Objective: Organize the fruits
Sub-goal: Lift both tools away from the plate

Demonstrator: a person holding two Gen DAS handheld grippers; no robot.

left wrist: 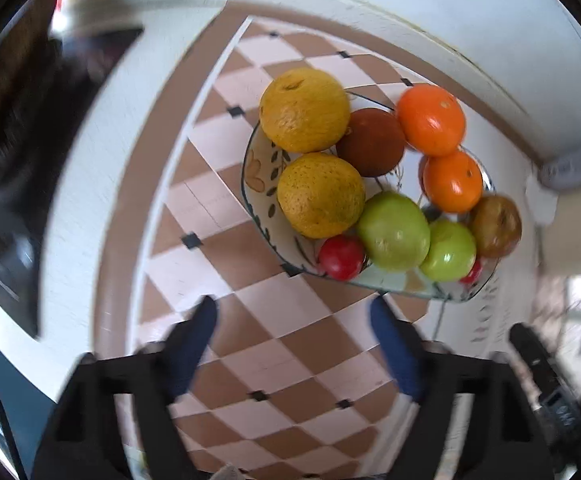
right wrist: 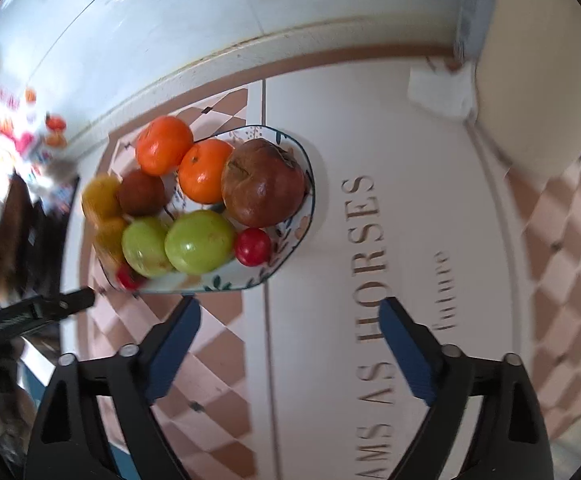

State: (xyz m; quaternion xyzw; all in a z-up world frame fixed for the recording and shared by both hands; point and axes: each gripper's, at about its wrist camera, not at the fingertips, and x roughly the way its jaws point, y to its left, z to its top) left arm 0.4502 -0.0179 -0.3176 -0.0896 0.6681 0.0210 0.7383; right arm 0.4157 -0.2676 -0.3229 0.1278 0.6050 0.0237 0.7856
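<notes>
Left wrist: round, glossy fruits (left wrist: 374, 176) fill a seemingly ceramic plate (left wrist: 258, 176).

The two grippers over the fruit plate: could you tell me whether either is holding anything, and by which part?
Nothing is held. The left gripper and the right gripper both stand open over the patterned cloth, short of the plate of fruit.

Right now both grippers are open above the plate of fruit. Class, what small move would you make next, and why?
Probably lower the right gripper onto the small red fruit at the plate's near edge. Its jaws stand wide and empty, that fruit lies closest and is not boxed in. The left gripper is also empty.
</notes>
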